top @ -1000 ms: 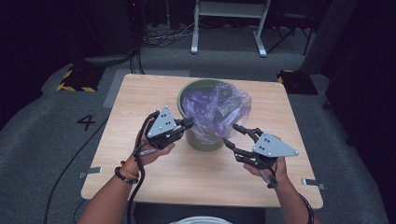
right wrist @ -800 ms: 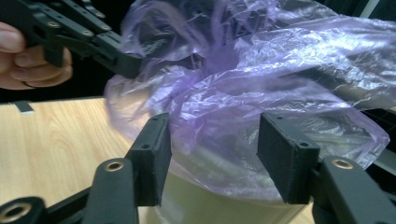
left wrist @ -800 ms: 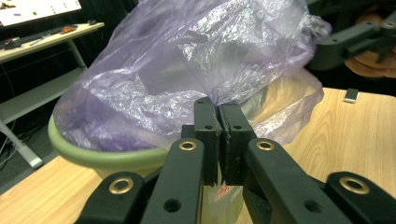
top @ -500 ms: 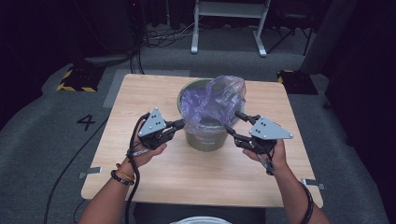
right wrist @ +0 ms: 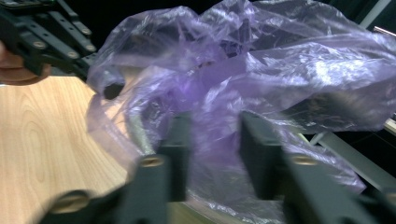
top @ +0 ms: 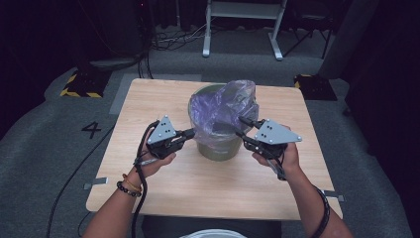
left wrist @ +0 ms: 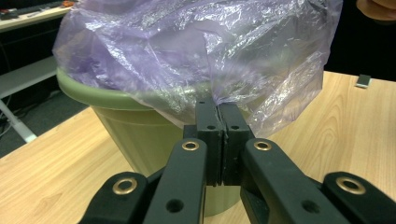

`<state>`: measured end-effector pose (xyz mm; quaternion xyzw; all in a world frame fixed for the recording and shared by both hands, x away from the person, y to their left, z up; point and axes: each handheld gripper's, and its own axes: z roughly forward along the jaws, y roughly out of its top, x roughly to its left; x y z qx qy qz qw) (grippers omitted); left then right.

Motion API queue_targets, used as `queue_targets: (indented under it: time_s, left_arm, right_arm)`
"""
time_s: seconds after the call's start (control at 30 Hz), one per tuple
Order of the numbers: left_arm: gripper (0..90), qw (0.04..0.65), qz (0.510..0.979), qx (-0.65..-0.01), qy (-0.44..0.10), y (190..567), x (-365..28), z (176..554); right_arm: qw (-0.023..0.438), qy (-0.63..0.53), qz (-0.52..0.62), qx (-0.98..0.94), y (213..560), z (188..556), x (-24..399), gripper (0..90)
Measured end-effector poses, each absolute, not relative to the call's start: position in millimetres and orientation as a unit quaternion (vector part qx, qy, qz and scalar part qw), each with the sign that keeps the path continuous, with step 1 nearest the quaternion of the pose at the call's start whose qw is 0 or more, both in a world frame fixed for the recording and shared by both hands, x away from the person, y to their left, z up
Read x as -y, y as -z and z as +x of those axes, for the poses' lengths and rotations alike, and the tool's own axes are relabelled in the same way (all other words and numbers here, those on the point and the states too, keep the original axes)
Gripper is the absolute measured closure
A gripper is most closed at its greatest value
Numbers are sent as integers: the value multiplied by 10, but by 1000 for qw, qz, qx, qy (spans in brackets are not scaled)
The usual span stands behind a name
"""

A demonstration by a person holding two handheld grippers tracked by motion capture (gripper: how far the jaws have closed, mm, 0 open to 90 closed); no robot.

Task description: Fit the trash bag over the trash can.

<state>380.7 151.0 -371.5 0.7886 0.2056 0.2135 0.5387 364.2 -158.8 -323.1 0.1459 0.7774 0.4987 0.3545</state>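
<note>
A purple bag is held over a green bin at mid-table.
In the high view, the green bin [top: 218, 144] is seen at the centre of the wooden table [top: 198, 183], with the purple bag [top: 225, 106] bunched over its rim; the left gripper [top: 190, 133] and right gripper [top: 242, 128] are set against it from either side. In the left gripper view, the jaws are pressed together on a pinch of bag at frame centre. In the right gripper view, the jaws are seen parted, with film spread between and behind them; whether it is gripped cannot be told.

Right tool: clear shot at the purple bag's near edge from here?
Probably yes. The right tool is open with bag film already between its jaws, nothing blocking; the left tool is pinching the opposite side.
</note>
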Motion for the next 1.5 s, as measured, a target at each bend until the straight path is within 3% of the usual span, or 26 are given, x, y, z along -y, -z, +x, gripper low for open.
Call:
queue_targets:
  time_s: [0.1,0.2,0.6,1.0,1.07,1.17,1.33,1.5]
  left_arm:
    - [895,536,791,-204,-213,3713,-1528,3808]
    - [896,537,789,-210,-210,3713,-1597,3812]
    - [891,520,783,-263,-216,3672,-1971,3915]
    - [869,488,796,-283,-219,3861,-1934,4045]
    - [815,471,797,-295,-236,3881,-1922,4050]
    - [577,456,792,-312,-259,3857,-1925,4004]
    - [282,479,780,-295,-274,3816,-2001,3808]
    - [163,481,786,-277,-272,3848,-2039,3646]
  right_arm:
    - [346,-503,153,-777,3201,3673,1594,844]
    - [348,-508,167,-770,3165,3689,1647,887]
    - [359,-506,241,-746,3099,3650,2014,896]
    - [342,-502,298,-736,3361,3799,2220,894]
    - [343,-503,302,-734,3413,3843,2245,893]
    - [346,-508,305,-728,3494,3873,2280,889]
    - [341,-511,306,-727,3552,3865,2299,880]
    - [343,-517,304,-723,3530,3850,2325,871]
